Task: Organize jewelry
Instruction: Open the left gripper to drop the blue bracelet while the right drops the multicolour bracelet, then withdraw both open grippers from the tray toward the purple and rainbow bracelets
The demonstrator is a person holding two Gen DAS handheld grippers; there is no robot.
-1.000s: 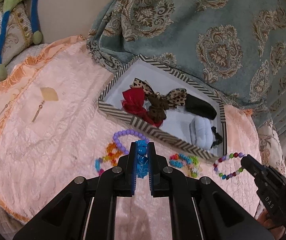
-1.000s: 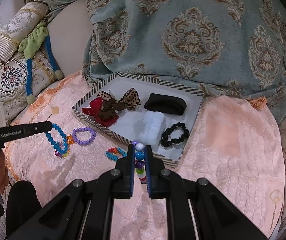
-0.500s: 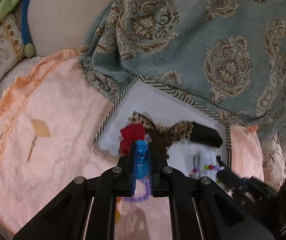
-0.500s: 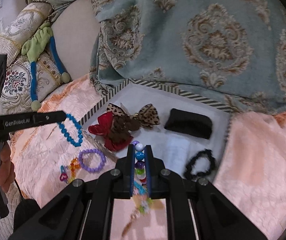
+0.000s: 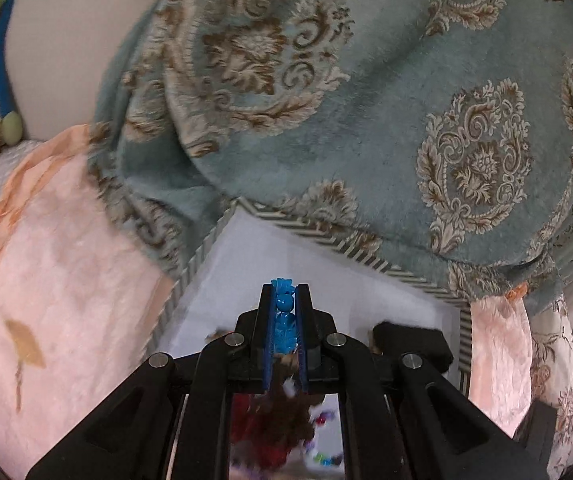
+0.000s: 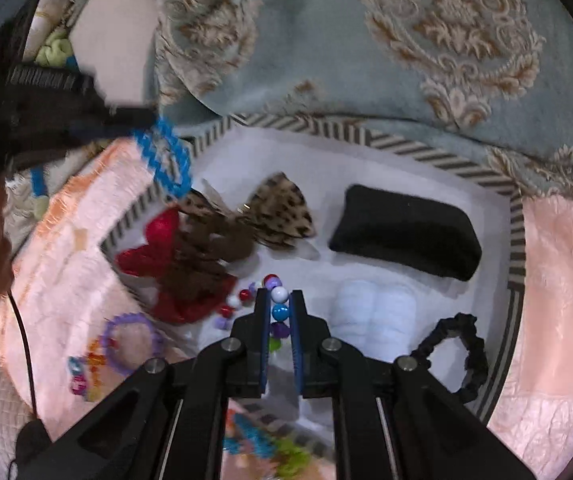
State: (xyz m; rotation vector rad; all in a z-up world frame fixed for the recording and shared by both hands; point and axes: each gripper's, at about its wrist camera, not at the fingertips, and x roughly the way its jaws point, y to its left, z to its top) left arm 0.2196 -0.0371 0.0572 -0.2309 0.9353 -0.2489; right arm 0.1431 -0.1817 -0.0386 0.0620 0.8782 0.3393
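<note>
My left gripper (image 5: 285, 294) is shut on a blue bead bracelet (image 5: 284, 322) and holds it above the white striped-rim tray (image 5: 326, 240). From the right wrist view that bracelet (image 6: 164, 158) hangs from the left gripper (image 6: 142, 118) over the tray's left rim (image 6: 214, 136). My right gripper (image 6: 278, 300) is shut on a multicolour bead bracelet (image 6: 279, 312), which dangles over the tray floor beside the red bow (image 6: 154, 252).
The tray holds a leopard bow (image 6: 282, 212), a brown bow (image 6: 210, 248), a black pouch (image 6: 406, 232), a white scrunchie (image 6: 374, 316) and a black scrunchie (image 6: 462, 352). A purple bracelet (image 6: 132, 342) and other coloured bracelets (image 6: 82, 372) lie on the pink quilt. A teal blanket (image 5: 366, 100) lies behind.
Both grippers have lifted their bracelets off the quilt and moved forward over the tray. The blue bracelet now hangs at the tray's left rim, the multicolour one over its floor.
</note>
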